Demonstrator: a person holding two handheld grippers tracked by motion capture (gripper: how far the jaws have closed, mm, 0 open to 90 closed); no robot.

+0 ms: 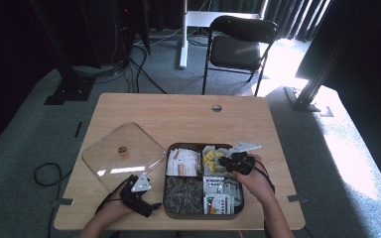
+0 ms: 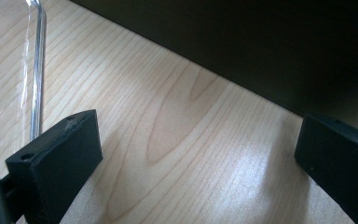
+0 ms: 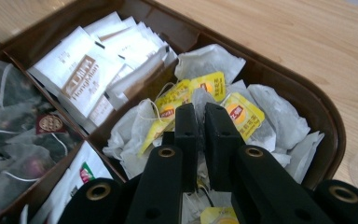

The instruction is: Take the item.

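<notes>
Yellow-tagged tea bags (image 3: 200,88) under right tongs (image 3: 201,109)

Dark brown 4-compartment plastic tray (image 1: 204,215) sits front-centre on light wood table (image 1: 178,116), clear square glass lid (image 1: 123,154) just left of it, black folding chair (image 1: 239,45) on floor behind table, far side.

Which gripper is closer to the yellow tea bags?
Right. The right hand-held gripper is down among the yellow tea bags in the box. The left hand-held gripper rests on the table, beside the box.
</notes>
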